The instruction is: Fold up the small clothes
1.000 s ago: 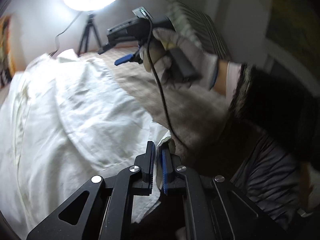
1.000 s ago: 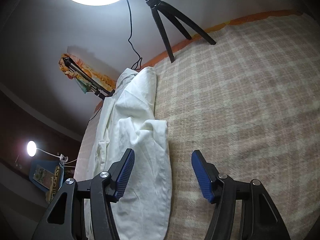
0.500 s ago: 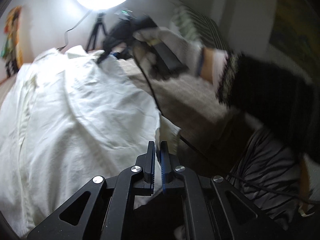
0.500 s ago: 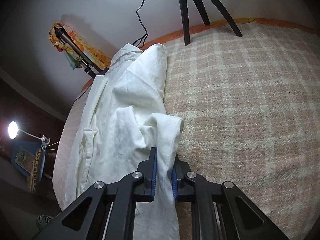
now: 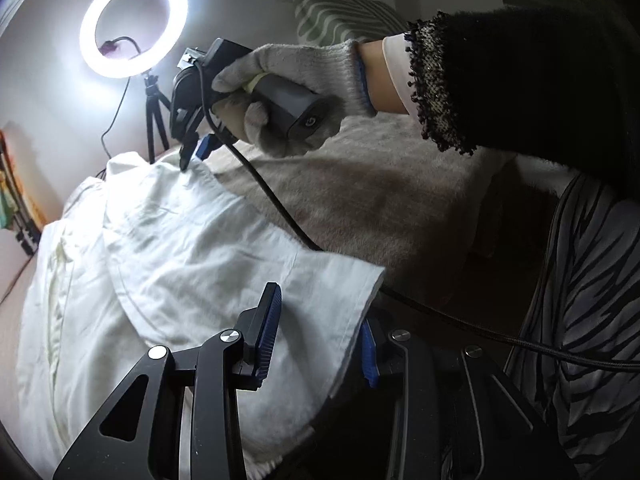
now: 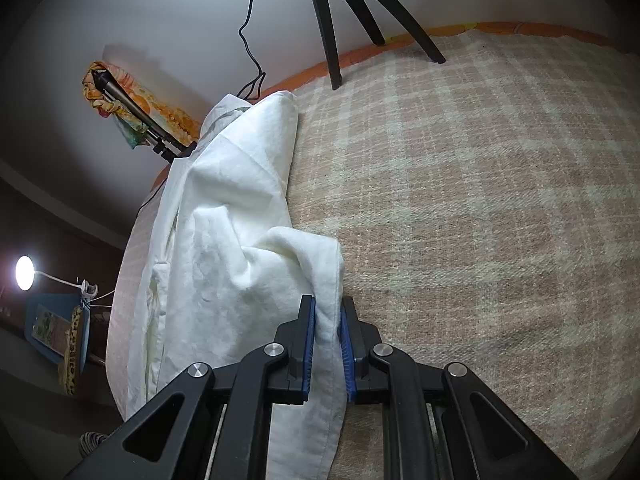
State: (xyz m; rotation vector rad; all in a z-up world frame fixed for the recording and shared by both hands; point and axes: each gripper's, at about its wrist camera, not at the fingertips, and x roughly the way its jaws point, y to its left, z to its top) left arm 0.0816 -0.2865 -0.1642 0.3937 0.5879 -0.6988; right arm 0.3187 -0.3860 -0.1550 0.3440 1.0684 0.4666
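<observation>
Crumpled white cotton garment [image 6: 224, 216] running lengthwise up frame; right gripper [image 6: 327, 340] clamped on its near edge; left gripper [image 5: 320, 332] spread, apparently astride hem.

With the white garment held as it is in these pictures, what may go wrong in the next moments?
1. The right gripper pinches only a bunched fold at the edge of the white cotton garment; a pull may slip it free or drag the whole garment out of shape.
2. The left gripper has its jaws open around the hem, so that side is not held and may sag.
3. The black cable lies across the garment and may snag it.
</observation>
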